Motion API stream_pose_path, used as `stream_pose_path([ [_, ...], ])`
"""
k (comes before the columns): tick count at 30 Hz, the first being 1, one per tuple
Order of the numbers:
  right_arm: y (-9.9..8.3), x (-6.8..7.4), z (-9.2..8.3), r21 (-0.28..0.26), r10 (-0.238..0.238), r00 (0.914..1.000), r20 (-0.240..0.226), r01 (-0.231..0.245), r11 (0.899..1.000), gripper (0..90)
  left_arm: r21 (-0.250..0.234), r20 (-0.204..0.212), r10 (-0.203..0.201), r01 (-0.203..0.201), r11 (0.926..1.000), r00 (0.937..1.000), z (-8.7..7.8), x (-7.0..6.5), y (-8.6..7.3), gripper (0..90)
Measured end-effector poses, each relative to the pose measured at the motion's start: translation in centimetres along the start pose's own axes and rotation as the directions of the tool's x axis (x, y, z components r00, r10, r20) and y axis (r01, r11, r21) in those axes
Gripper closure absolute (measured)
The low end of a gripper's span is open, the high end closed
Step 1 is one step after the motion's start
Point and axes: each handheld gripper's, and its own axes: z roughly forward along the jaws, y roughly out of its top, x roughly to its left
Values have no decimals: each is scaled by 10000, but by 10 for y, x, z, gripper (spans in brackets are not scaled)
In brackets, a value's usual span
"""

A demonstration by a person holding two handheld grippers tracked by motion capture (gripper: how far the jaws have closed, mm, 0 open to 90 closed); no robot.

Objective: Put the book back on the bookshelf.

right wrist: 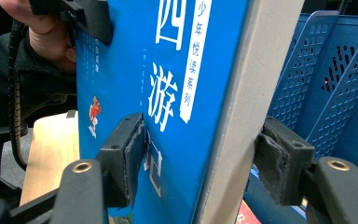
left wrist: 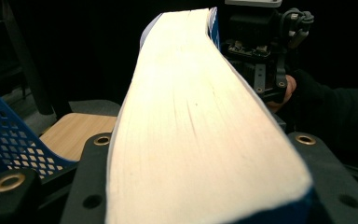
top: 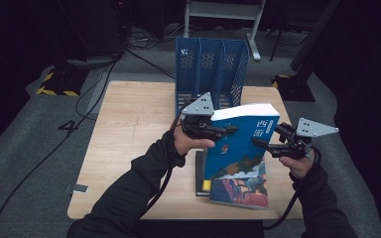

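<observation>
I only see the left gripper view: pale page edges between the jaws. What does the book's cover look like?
Observer: The book has a blue cover with white characters, per the right gripper view.
Operator: Anything under it?
Observer: Another book lies flat on the table, in the high view.
Operator: And the right tool?
Observer: The right tool straddles the book's far edge, with one pad on the cover.
</observation>
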Motion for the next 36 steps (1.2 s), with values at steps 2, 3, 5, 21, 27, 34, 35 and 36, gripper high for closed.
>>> stream_pose_path([
  [2,0,0,0,-14,-31,10000,-19,31,10000,387,-45,27,-185,185,9998,9998,0,1,3,524],
  [3,1,0,1,-9,-72,10000,-38,72,10000,387,17,20,-237,237,9997,9997,1,1,6,526],
  [5,2,1,1,-33,-76,10000,-54,76,10000,386,126,14,-275,275,9995,9996,3,1,9,540],
  [21,-1,-4,-2,31,66,10000,-31,-66,10000,348,383,-252,-573,582,9976,9980,6,-6,19,601],
  [27,-9,-12,-15,2,524,9981,330,-524,9986,367,468,-1074,-722,776,9959,9916,0,-3,27,608],
  [34,-17,-21,-30,-42,939,9922,822,-939,9956,369,750,-1948,-609,768,9942,9790,-12,3,37,609],
  [35,-19,-23,-31,-41,1021,9913,833,-1021,9948,370,777,-2081,-562,738,9942,9765,-15,5,39,609],
  [36,-21,-26,-32,9,1157,9891,912,-1163,9932,370,796,-2204,-542,733,9941,9739,-18,5,41,609],
])
